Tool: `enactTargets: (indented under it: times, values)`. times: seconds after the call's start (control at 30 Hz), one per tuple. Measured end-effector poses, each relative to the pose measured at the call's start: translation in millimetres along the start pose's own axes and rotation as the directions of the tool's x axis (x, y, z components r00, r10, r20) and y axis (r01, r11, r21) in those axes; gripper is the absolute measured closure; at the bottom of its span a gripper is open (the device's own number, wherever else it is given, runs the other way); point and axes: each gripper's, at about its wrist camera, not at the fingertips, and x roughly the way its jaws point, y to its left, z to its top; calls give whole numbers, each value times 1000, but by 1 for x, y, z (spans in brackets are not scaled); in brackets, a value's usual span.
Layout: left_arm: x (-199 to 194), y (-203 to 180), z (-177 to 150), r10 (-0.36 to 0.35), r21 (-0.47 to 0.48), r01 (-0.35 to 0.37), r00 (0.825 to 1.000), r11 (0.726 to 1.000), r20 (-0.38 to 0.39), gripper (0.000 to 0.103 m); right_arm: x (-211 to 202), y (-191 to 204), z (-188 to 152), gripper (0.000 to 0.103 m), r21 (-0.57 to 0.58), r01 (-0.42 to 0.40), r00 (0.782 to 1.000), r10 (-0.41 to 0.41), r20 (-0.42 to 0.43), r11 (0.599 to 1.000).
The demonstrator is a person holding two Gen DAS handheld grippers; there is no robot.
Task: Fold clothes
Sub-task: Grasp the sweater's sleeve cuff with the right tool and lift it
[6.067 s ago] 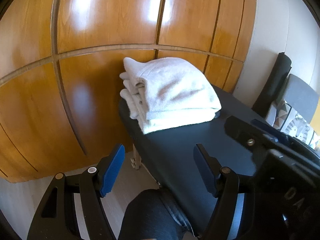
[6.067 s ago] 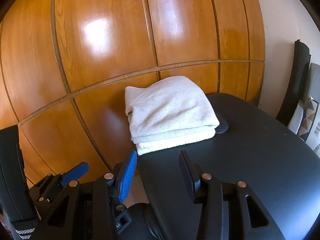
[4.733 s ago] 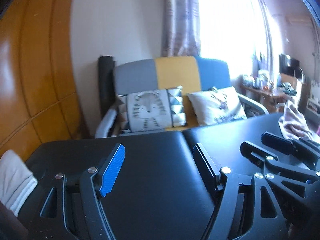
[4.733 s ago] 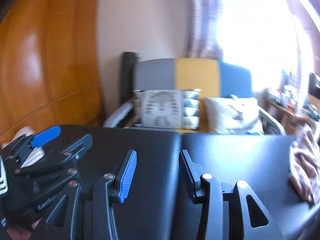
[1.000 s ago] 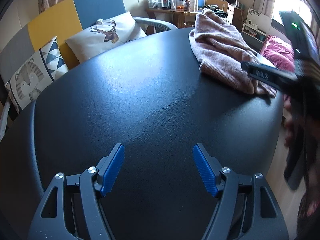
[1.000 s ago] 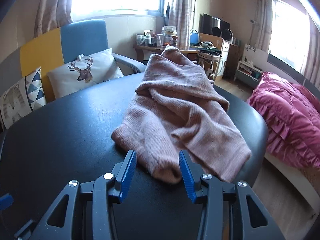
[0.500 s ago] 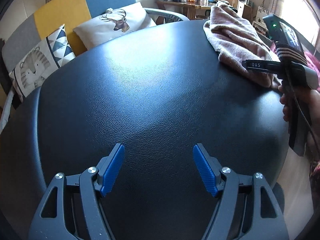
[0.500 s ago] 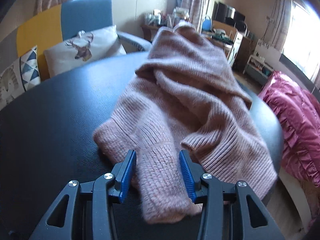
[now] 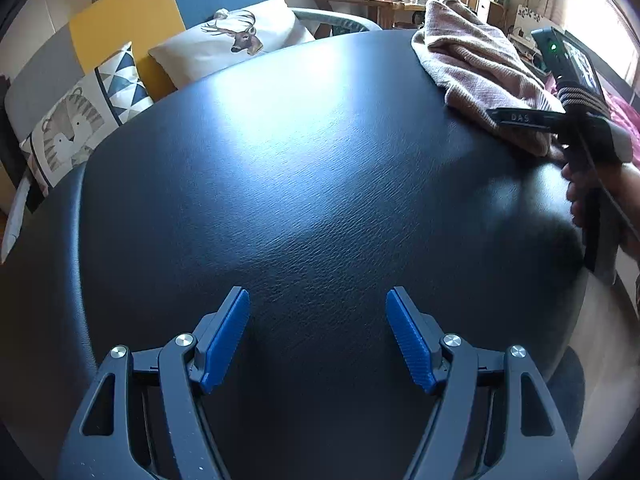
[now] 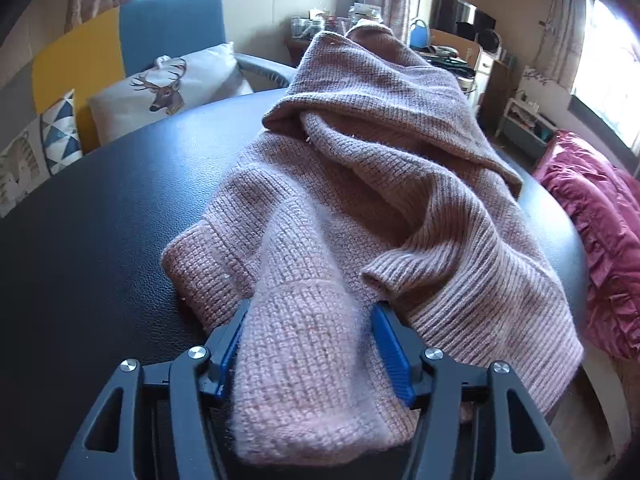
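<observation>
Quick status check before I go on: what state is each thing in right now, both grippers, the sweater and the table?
Left gripper: open, nothing between its jaws, over bare table.
Right gripper: jaws just opened wider, straddling a sweater end, not clamped.
Pink sweater: crumpled, unfolded, on the table.
Black table: mostly bare, sweater near its far edge.

The only lettering that can be read is "DAS", in pale capitals on the flat black arm of the right tongs (image 9: 532, 117), seen from the left wrist camera at about two o'clock, beside the pink sweater (image 9: 476, 60). The small screen (image 9: 580, 62) on the unit above it, next to a green light, shows marks too small to read. Nothing else carries legible text.
</observation>
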Motion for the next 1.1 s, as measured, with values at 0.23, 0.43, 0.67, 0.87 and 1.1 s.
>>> enactTargets:
  times: [0.23, 0.43, 0.67, 0.87, 1.1]
  values:
    - [2, 28, -8, 30, -67, -30, 1000, 997, -7, 29, -2, -8, -1, 83, 61, -73, 997, 72, 6, 996]
    - [0, 43, -16, 39, -114, -39, 999, 993, -4, 29, -8, -24, -7, 90, 224, -185, 983, 183, 30, 957]
    - [-4, 51, -24, 83, -116, -80, 996, 990, 16, 29, -11, 11, -14, 90, 214, -277, 960, 281, 15, 937]
    - [-10, 54, -30, 115, -101, -111, 993, 989, 32, 29, -18, 49, -29, 90, 229, -385, 919, 393, 10, 894]
    - [-17, 63, -39, 130, -104, -126, 991, 987, 33, 29, -40, 96, -62, 90, 228, -504, 855, 519, -4, 833]
